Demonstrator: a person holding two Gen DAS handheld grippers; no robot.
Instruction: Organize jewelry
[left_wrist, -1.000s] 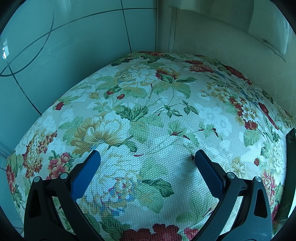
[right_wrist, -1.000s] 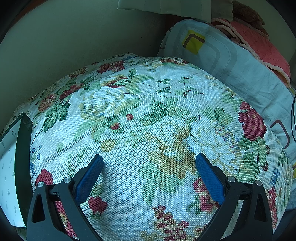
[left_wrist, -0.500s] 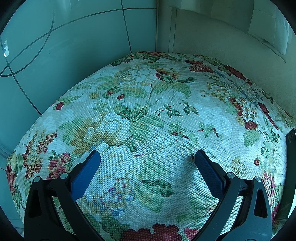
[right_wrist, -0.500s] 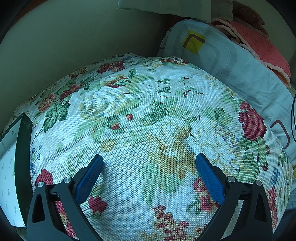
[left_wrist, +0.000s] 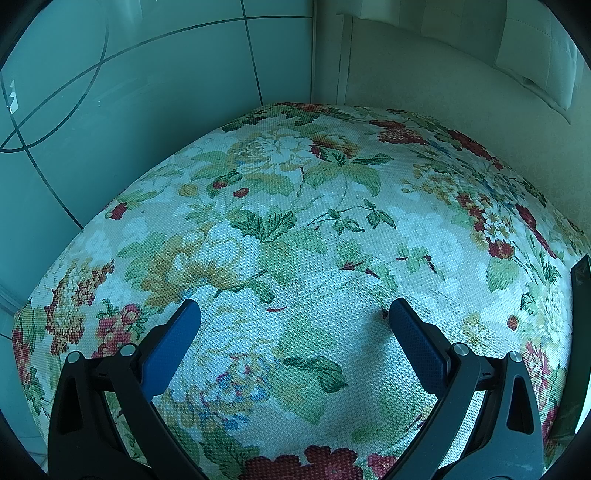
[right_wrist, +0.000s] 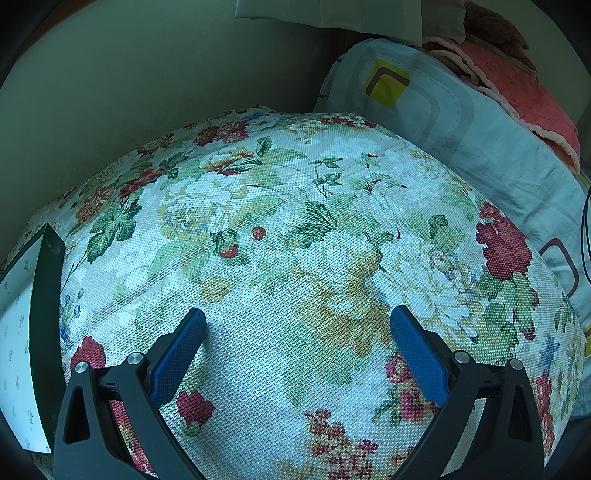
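Over the floral cloth (left_wrist: 295, 229), both of your grippers sat with nothing between their fingers.

Item, containers: one dark-edged box (right_wrist: 26, 332) with a pale printed inner face lay at the far left of the right wrist view, on the cloth; its dark edge (left_wrist: 581, 280) also cut into the right margin of the left wrist view. You could not tell what it held, and no jewelry showed in either view.

Item, left gripper (left_wrist: 293, 315): fingers (left_wrist: 173, 343) spread wide, blue pads facing each other, held low over the cloth. Whether the tips touched the cloth could not be told.

Item, right gripper (right_wrist: 297, 323): fingers (right_wrist: 417, 354) likewise spread wide over the cloth, gripping nothing.

Item, edges, left wrist view: the cloth ended at a tiled floor (left_wrist: 110, 92) on the left and against a pale upholstered wall (left_wrist: 424, 81) beyond. Bare cloth lay ahead of your left gripper.

Item, edges, right wrist view: a plain wall (right_wrist: 147, 74) stood behind the cloth; a grey patterned pillow (right_wrist: 461, 122) pressed against its far right side, with a red quilted cover (right_wrist: 517, 77) on top. Bare cloth ran between the box and the pillow.
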